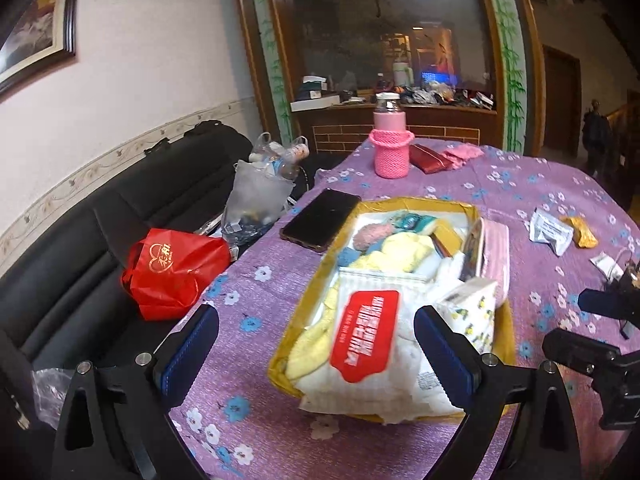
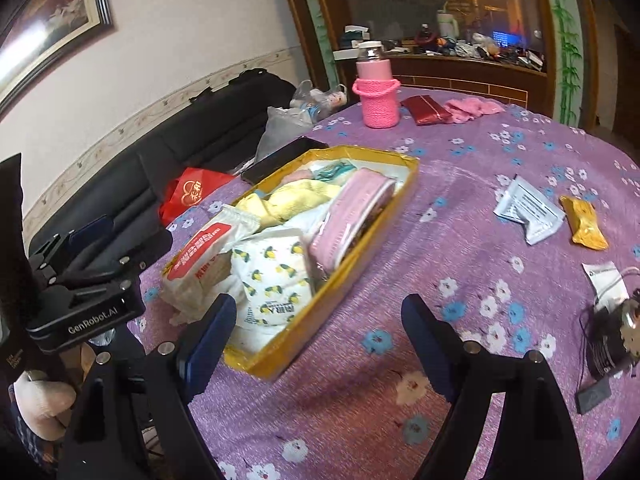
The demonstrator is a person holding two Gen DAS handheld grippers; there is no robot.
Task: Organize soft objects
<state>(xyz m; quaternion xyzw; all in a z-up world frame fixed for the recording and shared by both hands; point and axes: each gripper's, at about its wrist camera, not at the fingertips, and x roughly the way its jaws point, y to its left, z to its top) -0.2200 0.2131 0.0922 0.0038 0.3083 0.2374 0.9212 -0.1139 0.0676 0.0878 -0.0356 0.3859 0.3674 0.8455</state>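
Both the left gripper (image 1: 316,344) and right gripper (image 2: 320,332) hung wide apart, empty. The yellow tray (image 2: 362,248) on the table (image 2: 460,216) held wipes pack (image 1: 366,344), tissue pack (image 2: 276,276), yellow cloth (image 1: 394,250).

Your tablecloth (image 2: 400,264) is purple, sprinkled with white and blue blossoms. The tray (image 2: 352,268) near its left edge shows you a yellow-gold rim. Inside, you see a white wet-wipe pack (image 1: 368,332) with a red label, a white tissue pack (image 2: 276,276) printed with small yellow lemons, pale yellow cloth (image 1: 396,252), and a pink striped pouch (image 2: 352,204). Toward the far edge stands your pink crocheted bottle sleeve (image 2: 378,100) beside a dark red wallet (image 2: 426,110). Both grippers carry blue pads (image 1: 192,344) on black frames.
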